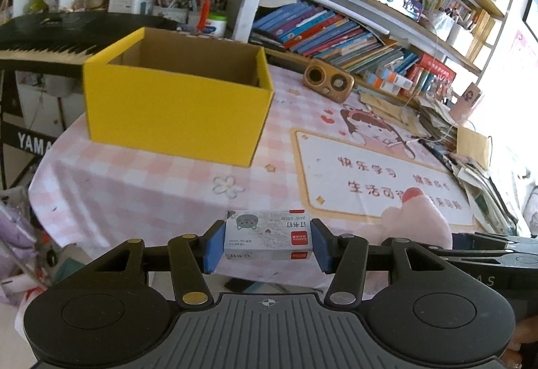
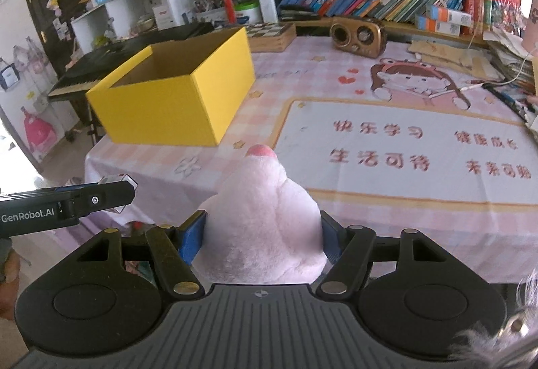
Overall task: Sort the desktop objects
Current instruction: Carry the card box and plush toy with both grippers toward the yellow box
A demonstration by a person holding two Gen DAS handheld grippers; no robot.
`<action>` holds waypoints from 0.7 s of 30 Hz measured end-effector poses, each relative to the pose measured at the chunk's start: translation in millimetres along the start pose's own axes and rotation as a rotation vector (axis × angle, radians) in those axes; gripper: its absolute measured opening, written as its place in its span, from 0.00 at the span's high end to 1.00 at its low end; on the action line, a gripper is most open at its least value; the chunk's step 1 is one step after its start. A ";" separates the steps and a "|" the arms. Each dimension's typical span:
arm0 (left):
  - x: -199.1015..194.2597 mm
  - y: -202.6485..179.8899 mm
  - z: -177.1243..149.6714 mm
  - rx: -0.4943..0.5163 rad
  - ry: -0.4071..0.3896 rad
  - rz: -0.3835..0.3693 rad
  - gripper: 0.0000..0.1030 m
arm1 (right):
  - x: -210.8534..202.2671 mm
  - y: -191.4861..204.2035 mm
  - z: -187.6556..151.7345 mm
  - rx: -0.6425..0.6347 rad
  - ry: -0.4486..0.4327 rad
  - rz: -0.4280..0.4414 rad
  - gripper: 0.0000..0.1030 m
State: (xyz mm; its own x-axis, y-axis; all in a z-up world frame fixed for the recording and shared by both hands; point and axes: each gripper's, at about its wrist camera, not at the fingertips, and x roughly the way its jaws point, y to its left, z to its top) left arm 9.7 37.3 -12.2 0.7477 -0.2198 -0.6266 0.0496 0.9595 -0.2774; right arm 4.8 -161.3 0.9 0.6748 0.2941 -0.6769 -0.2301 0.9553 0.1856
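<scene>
My left gripper (image 1: pixel 268 243) is shut on a small grey staple box (image 1: pixel 268 239) with a cat drawing and red labels, held above the table's near edge. My right gripper (image 2: pixel 262 239) is shut on a pink plush toy (image 2: pixel 262 217) with a darker pink tip; the same plush toy (image 1: pixel 415 221) shows at the right of the left wrist view. An open yellow cardboard box (image 1: pixel 175 113) stands ahead on the pink checked tablecloth (image 1: pixel 134 187), its inside looking bare. In the right wrist view the yellow box (image 2: pixel 175 93) sits far left and the left gripper (image 2: pixel 117 192) enters from the left edge.
A brown retro radio (image 1: pixel 329 81) stands behind the yellow box to its right, below shelves of books (image 1: pixel 336 33). A black keyboard (image 1: pixel 50 43) lies left of the table. Papers and cables (image 1: pixel 470 147) pile along the right edge. A wooden chessboard case (image 2: pixel 272 34) sits behind the box.
</scene>
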 end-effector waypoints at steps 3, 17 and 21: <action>-7.3 6.6 -5.2 -0.008 0.001 0.006 0.50 | -1.9 9.6 -5.7 -0.003 0.008 0.012 0.36; -37.9 36.9 -17.0 -0.060 -0.038 0.064 0.50 | -0.2 48.5 -10.7 -0.063 0.022 0.089 0.36; -44.6 43.8 -18.1 -0.071 -0.051 0.082 0.50 | 3.1 57.4 -10.0 -0.081 0.022 0.111 0.36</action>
State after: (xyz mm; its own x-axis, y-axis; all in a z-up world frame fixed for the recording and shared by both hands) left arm -33.5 85.9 -9.5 0.7799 -0.1300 -0.6122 -0.0591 0.9585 -0.2788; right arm -13.3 -105.8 2.3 0.6267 0.3962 -0.6711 -0.3586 0.9112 0.2030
